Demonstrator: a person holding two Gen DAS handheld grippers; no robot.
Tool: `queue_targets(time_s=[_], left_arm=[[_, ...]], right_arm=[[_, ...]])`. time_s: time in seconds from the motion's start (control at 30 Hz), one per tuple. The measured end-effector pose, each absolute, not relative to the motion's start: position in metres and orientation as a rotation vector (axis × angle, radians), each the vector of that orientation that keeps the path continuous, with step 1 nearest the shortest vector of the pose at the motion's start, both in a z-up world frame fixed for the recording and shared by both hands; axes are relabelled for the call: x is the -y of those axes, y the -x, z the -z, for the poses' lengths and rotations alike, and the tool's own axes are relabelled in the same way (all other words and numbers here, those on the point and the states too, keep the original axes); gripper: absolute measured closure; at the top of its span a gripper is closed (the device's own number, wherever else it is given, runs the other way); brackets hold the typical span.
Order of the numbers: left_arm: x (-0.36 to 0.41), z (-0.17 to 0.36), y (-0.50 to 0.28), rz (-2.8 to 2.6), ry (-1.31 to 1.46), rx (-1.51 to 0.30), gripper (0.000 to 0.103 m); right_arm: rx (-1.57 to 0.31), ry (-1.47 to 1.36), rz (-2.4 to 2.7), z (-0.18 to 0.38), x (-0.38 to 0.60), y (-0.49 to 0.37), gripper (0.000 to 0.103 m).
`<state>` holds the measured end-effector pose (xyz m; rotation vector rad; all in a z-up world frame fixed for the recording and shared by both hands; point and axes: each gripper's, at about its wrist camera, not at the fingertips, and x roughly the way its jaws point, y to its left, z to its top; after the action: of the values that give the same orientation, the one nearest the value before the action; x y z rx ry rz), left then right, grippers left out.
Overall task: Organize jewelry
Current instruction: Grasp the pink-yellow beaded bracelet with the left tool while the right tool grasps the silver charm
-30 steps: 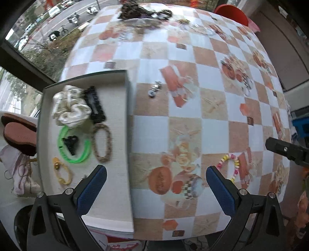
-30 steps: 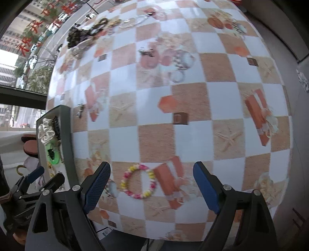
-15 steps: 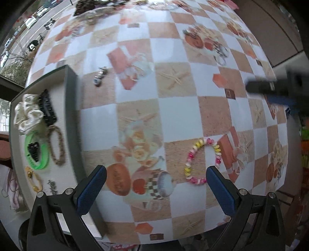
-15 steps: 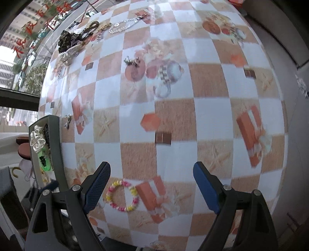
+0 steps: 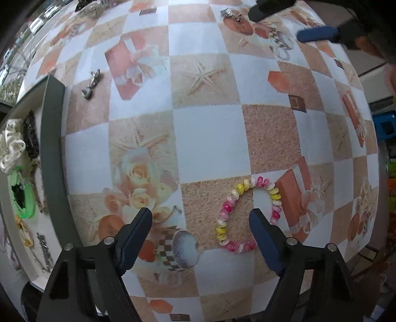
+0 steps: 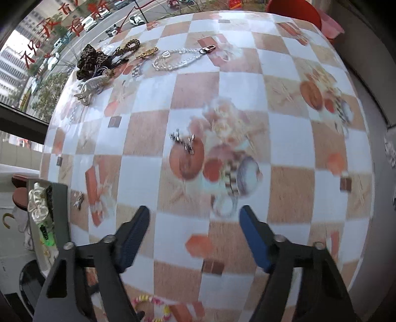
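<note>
A pink-and-yellow bead bracelet (image 5: 247, 213) lies on the checkered tablecloth (image 5: 208, 138). My left gripper (image 5: 200, 215) is open and empty just above it, its right finger over the ring. My right gripper (image 6: 194, 213) is open and empty over the table's middle; it also shows at the top right of the left wrist view (image 5: 292, 17). A small silver clip (image 6: 184, 141) lies ahead of the right gripper. A grey tray (image 5: 53, 158) at the left holds a white scrunchie (image 5: 11, 146), a green bangle (image 5: 22, 198) and other pieces.
Another small silver piece (image 5: 91, 84) lies near the tray's wall. At the table's far edge sit a leopard scrunchie (image 6: 90, 60), a silver hair claw (image 6: 90, 88) and a silver chain (image 6: 178, 58). The bracelet shows at the bottom of the right wrist view (image 6: 151, 306).
My left gripper has moved right from the tray and down over the bead bracelet. My right gripper has moved forward, away from the bracelet toward the table's middle.
</note>
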<state>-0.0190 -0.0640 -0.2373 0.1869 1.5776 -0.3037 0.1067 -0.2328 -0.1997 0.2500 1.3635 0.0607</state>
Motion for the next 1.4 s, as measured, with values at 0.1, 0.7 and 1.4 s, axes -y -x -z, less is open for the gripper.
queue_targets(time_s=[0.1, 0.7, 1.4], left_arm=[[0.065, 0.242, 0.02, 0.288, -0.173, -1.583, 0.028], [0.107, 0.244, 0.047, 0.287, -0.249, -1.525, 0.047], [0.1, 0.218, 0.035, 0.386, -0.045, -1.547, 0.09]], right_arm=[[-1.362, -0.224, -0.065, 0.208, 0.228, -0.119, 0.032], [-1.281, -0.021, -0.023, 0.227, 0.191, -0.161, 0.054], [-1.316, -0.288, -0.052, 0.206, 0.238, -0.087, 0.101]])
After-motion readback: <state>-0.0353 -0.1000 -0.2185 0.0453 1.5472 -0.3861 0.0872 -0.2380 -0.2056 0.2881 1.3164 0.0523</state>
